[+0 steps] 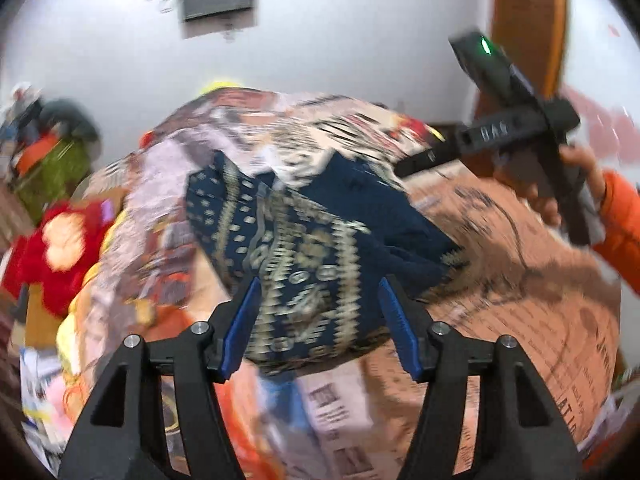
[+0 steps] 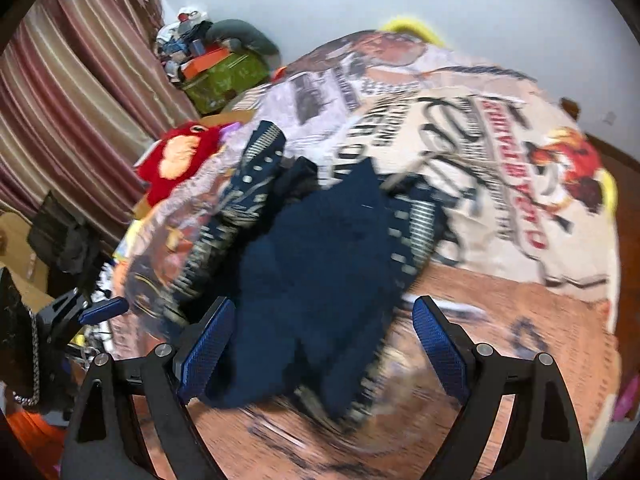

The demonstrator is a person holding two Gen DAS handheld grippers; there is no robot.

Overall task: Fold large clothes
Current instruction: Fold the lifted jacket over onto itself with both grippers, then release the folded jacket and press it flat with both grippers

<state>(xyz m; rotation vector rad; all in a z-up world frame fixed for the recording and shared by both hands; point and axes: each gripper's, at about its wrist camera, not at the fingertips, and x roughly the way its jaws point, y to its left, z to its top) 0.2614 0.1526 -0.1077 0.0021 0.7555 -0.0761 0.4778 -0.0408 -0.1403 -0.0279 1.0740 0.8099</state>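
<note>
A dark blue garment with a pale woven pattern (image 1: 304, 256) lies bunched on a printed bedspread (image 1: 520, 280). My left gripper (image 1: 320, 296) is open, its blue pads on either side of the garment's near end, not closed on it. In the right wrist view the same garment (image 2: 320, 264) lies crumpled with its plain blue side up. My right gripper (image 2: 324, 320) is open just above its near edge. The right gripper also shows in the left wrist view (image 1: 500, 136), held by a hand in an orange sleeve, over the bed's right side. Both views are motion-blurred.
A red plush toy (image 2: 176, 156) lies at the bed's left edge. A green box (image 2: 224, 76) piled with clutter stands by the striped curtain (image 2: 68, 92). A wooden door (image 1: 524, 20) is at the back right. The left gripper (image 2: 96, 312) shows at the far left.
</note>
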